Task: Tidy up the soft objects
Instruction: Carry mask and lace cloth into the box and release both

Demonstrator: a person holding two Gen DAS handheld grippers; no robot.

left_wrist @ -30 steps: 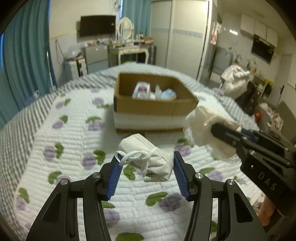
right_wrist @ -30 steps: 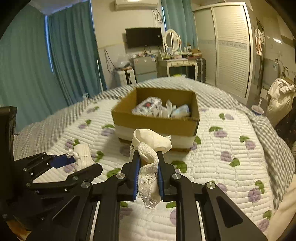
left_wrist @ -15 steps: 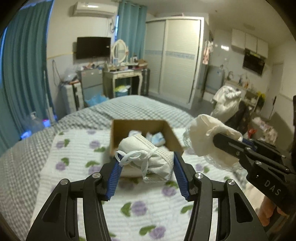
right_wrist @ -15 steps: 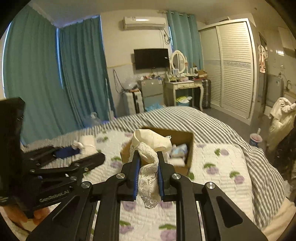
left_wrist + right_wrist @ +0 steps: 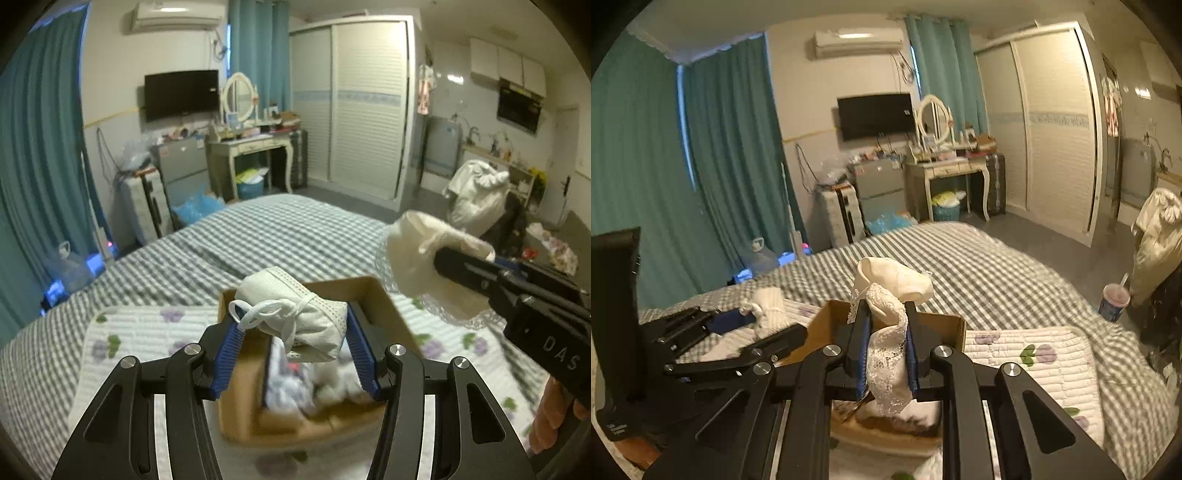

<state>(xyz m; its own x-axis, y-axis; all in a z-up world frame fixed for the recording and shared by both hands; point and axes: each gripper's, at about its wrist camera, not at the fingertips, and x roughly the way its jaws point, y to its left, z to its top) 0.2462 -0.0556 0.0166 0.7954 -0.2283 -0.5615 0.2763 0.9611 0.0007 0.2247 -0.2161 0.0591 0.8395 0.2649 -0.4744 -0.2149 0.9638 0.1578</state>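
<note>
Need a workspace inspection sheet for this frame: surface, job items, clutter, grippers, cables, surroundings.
Surface: bed with grey checked cover; floral quilt on top.
Job's things: white face mask and cream lace-trimmed sock, both held above the open cardboard box; box already holds soft items, blurred.
Clutter: cup beside the bed.
Grippers: left gripper shut on mask; right gripper shut on sock.
Cables: wall cords near TV.
Surroundings: teal curtains, wardrobe, dressing table.
</note>
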